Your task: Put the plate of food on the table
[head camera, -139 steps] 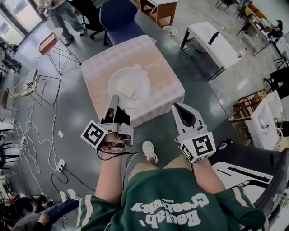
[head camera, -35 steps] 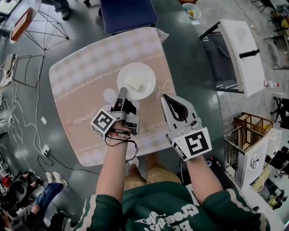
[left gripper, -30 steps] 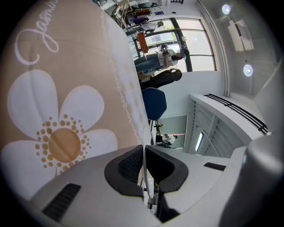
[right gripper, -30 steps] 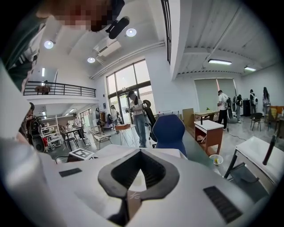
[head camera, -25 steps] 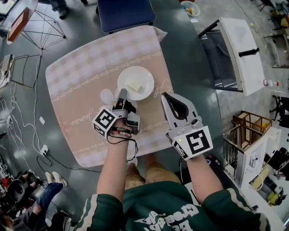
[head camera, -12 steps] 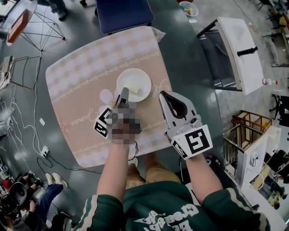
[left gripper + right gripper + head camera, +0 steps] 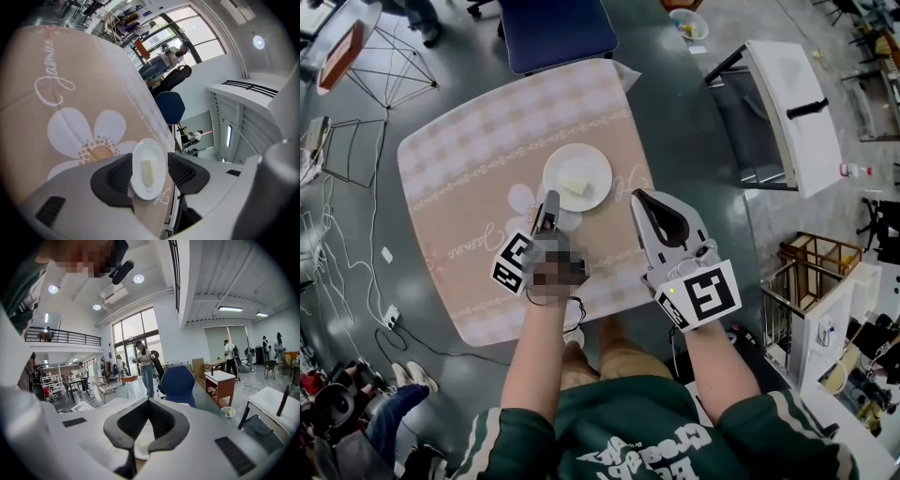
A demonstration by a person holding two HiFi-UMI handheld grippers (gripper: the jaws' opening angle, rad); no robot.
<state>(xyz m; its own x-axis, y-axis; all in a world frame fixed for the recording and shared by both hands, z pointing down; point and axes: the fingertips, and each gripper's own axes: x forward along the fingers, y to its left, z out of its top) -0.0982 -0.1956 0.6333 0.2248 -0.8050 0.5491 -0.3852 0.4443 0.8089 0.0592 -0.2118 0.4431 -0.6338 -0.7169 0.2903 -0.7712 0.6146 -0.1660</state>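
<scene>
A white plate point(image 7: 577, 176) with a pale block of food point(image 7: 574, 185) rests on the table's pink checked cloth point(image 7: 469, 150), beside a printed flower. My left gripper point(image 7: 549, 201) hovers just short of the plate's near rim. Its jaws are opening and touch nothing. In the left gripper view the plate point(image 7: 148, 168) shows in the gap between the two dark pads point(image 7: 116, 176), beyond my left gripper point(image 7: 149, 159). My right gripper point(image 7: 639, 199) hangs over the table's right edge, shut and empty. In the right gripper view my right gripper point(image 7: 147, 402) has its tips together.
A blue chair point(image 7: 558, 28) stands at the table's far side. To the right are a white table point(image 7: 797, 103) and a wooden stool point(image 7: 811, 267). A wire-legged side table point(image 7: 347, 47) and floor cables point(image 7: 356, 272) lie left. People stand in the background.
My left gripper let go of the plate's near rim, opened and drew back a little toward me. The plate stays flat on the cloth. My right gripper has barely moved.
</scene>
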